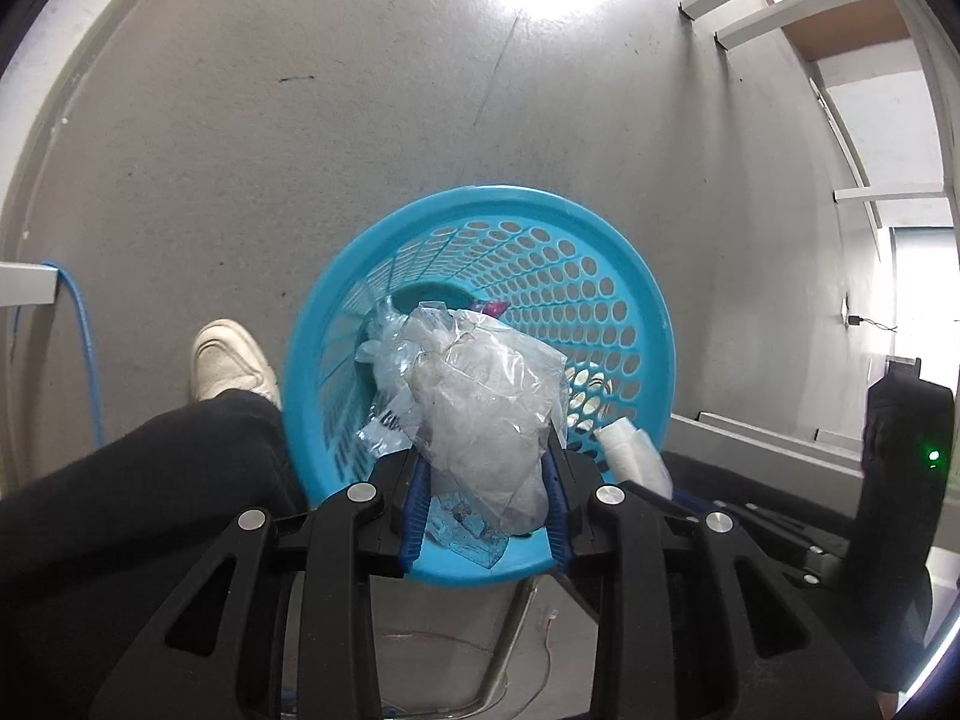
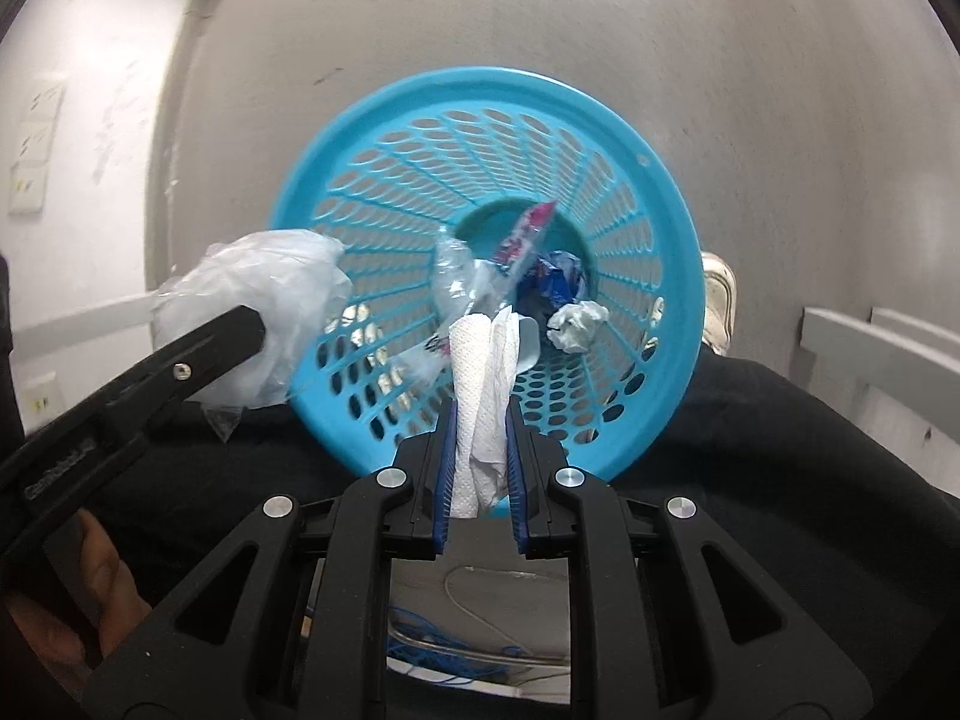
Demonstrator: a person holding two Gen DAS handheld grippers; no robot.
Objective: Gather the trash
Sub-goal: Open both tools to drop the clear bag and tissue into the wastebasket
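Grey floor [image 1: 300, 150] was bare and open beyond the basket; a white wall [image 2: 72, 150] bounded it on one side, grey shelving [image 1: 840, 60] on the other. Blue perforated basket [image 2: 636, 138] sat on the floor directly under both grippers, mouth up. Person's dark trouser leg [image 1: 150, 480] and white shoe [image 1: 231, 360] stood just beside the basket rim, crowding the near side; a blue cable [image 1: 84, 348] ran down by the wall.

Left gripper [image 1: 486, 480] was clamped on a crumpled clear plastic bag [image 1: 480, 408], held above the basket near its rim. In the right wrist view that bag hung at the rim's outer edge. Right gripper [image 2: 480, 462] was pinched narrow on a white paper towel [image 2: 480, 372], over the near rim.

Inside the basket: clear plastic film [image 2: 456, 270], a pink-and-white wrapper [image 2: 528, 234], a blue-and-white crumpled wrapper [image 2: 558, 282], a white paper ball [image 2: 576, 324].
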